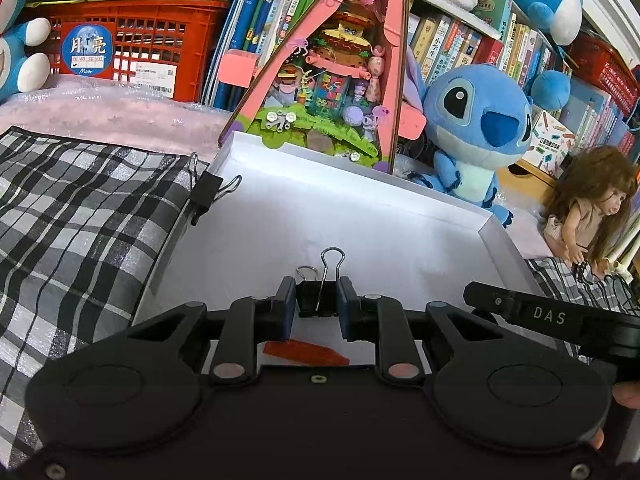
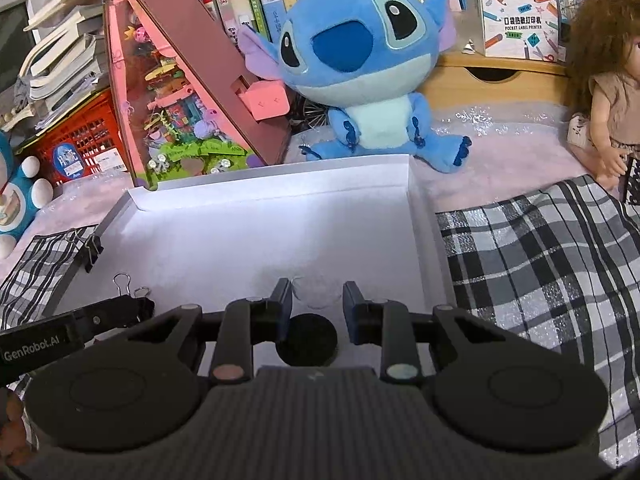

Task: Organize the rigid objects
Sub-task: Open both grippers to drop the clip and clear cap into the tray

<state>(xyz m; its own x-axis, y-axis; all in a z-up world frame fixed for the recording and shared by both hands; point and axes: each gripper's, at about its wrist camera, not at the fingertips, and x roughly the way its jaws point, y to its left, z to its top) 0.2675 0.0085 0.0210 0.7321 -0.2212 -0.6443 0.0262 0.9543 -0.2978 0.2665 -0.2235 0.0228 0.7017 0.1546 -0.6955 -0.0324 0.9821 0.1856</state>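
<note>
My left gripper (image 1: 316,300) is shut on a black binder clip (image 1: 317,298) over the white tray (image 1: 360,216); the clip's wire handles stick up forward. A flat red piece (image 1: 306,353) lies on the tray under the fingers. My right gripper (image 2: 316,300) is open over the same tray (image 2: 240,240), with a black round disc (image 2: 307,340) and a clear round lid (image 2: 316,290) on the tray floor between its fingers. The left gripper's held clip shows at the left of the right wrist view (image 2: 128,292). Another binder clip (image 1: 206,194) grips the tray's left rim.
A checked cloth (image 1: 72,216) lies on both sides of the tray. Behind the tray stand a pink triangular toy house (image 1: 332,80), a blue plush (image 2: 360,60), a doll (image 1: 588,204), a red crate (image 1: 132,48) and shelves of books.
</note>
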